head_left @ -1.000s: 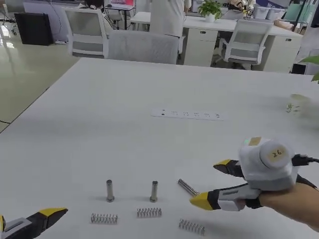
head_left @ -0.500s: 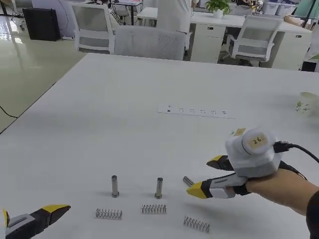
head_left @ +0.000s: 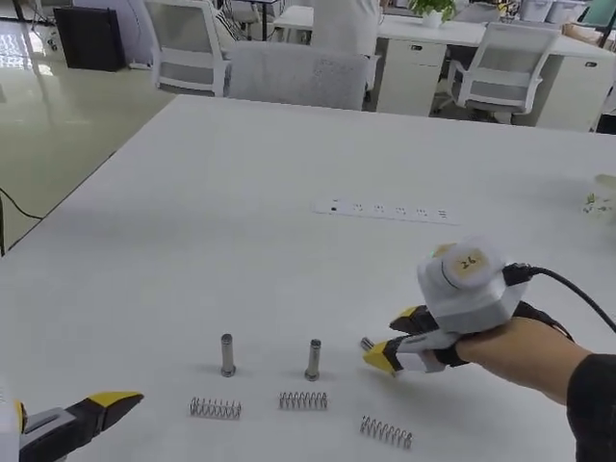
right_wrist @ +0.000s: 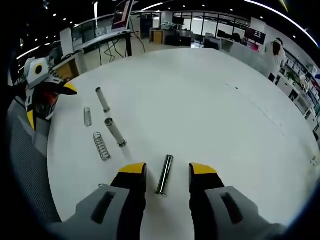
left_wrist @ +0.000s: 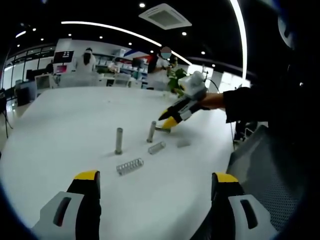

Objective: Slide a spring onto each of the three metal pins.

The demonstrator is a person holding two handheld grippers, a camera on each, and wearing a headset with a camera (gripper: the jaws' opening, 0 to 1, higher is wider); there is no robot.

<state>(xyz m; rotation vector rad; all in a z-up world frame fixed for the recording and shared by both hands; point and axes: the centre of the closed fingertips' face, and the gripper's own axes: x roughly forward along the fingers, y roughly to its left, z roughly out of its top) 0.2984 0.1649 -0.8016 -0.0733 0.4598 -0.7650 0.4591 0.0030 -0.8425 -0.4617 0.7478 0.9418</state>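
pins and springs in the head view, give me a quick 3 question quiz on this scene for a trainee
1. True or false: all three springs already sit on the pins.
2. How many pins stand upright? A one, B two, C three.
3. Fill in: the lying pin is between the open jaws of the ___ gripper.
Key: 1 false, the springs lie loose on the table. 2 B. 3 right, the right gripper.
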